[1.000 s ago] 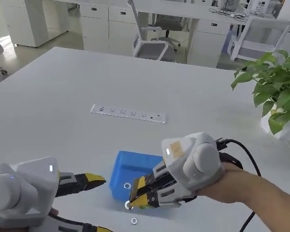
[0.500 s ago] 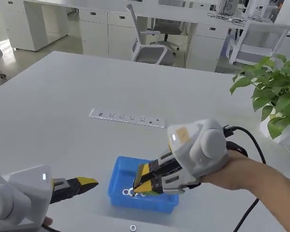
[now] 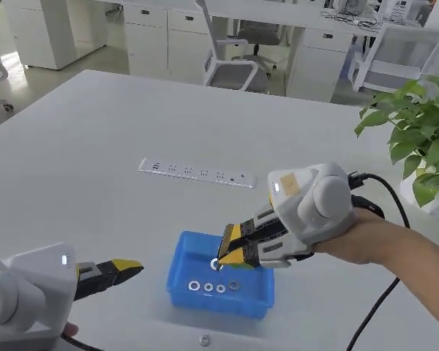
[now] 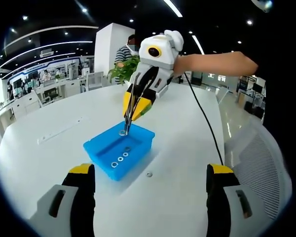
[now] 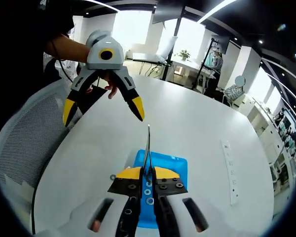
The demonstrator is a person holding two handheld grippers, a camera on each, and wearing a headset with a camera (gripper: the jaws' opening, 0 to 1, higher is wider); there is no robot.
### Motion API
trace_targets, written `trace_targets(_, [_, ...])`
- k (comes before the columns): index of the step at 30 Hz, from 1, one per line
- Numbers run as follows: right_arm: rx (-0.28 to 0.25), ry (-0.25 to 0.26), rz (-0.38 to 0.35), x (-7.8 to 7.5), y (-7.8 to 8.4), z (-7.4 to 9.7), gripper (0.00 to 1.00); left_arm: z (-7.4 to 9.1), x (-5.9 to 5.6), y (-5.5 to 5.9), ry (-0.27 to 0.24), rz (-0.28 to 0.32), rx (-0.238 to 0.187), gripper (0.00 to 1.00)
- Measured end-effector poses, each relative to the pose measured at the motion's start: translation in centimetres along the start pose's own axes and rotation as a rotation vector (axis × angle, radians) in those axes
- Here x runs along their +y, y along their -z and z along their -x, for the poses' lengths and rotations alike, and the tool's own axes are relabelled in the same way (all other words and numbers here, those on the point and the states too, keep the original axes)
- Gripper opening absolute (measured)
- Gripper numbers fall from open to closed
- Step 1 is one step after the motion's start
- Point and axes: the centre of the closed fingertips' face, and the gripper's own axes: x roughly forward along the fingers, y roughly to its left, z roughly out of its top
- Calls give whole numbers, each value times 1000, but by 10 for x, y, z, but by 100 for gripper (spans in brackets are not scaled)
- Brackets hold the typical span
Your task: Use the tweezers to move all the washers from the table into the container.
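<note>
A white surface point(image 3: 132, 131) spreads across the scene, with a potted plant point(image 3: 417, 139) at its far right edge. The right claw point(image 3: 230, 257) reaches in from the right, clamped tight on a pair of tweezers point(image 4: 128, 116), and hangs over the blue container point(image 3: 219, 300) at the near middle of the surface. The left claw point(image 3: 121, 272) hovers left of the container, apart from it, its jaws spread wide with nothing between them. A power strip point(image 3: 197, 174) lies farther back, well apart from the container. The tweezers point down into the container's far left part with a washer point(image 4: 122, 132) at their tips; whether it touches the bottom cannot be told. More washers point(image 3: 208, 287) lie in a row on the container's floor by its near wall. One loose washer point(image 3: 203, 339) rests on the surface just in front of the container.
</note>
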Motion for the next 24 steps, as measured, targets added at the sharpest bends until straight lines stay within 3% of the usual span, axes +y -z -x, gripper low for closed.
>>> trace_targets(8, [9, 13, -7, -15, 14, -7, 7, -1, 2, -1, -4, 11, -4, 99])
trace_targets(24, [41, -16, -20, -19, 50, -28, 7, -2, 8, -8, -16, 21, -7, 99])
